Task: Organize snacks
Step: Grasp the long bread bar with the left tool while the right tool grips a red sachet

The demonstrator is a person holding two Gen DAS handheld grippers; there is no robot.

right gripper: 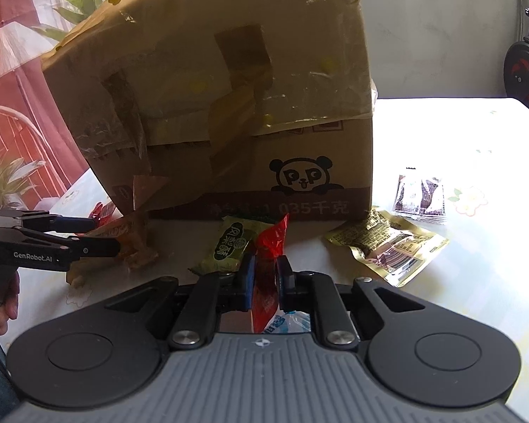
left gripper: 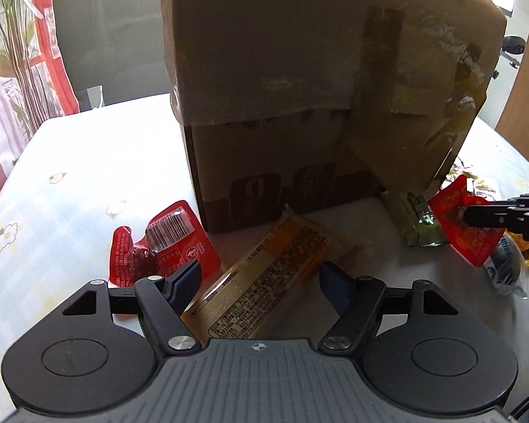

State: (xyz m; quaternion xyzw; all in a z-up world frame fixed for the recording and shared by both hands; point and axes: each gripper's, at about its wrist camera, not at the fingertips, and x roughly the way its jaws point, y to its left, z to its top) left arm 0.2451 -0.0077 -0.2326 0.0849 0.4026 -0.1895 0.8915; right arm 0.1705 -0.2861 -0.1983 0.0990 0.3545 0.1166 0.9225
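While most of the snacks are still lying loose on the table [left gripper: 70,162] around the cardboard box [left gripper: 299,105], the task is looking barely begun: no packet can be seen going into the box, whose open top is out of view, so what it holds cannot be told.

In front of the box, the right gripper [right gripper: 267,275] is clenching a red sachet [right gripper: 268,246] between its blue pads, the sachet standing on edge just above a green packet [right gripper: 232,246] that is lying against the foot of the box. The left gripper [left gripper: 259,275] is reaching down at a slant toward a long golden packet [left gripper: 264,275], also in front of the box; its jaws are standing apart on either side of the packet (the pads are not visibly pressing it), so it is straddling rather than holding.

Still waiting beside the box are a second red sachet [left gripper: 165,243] near its left corner, a gold pouch [right gripper: 388,246] and a dark sachet [right gripper: 421,195] off its right corner.

A hand [right gripper: 3,303] is wrapping the left gripper's handle, low and to the left of the box, in the right wrist view; the right gripper is pointing down and forward at the box's front face
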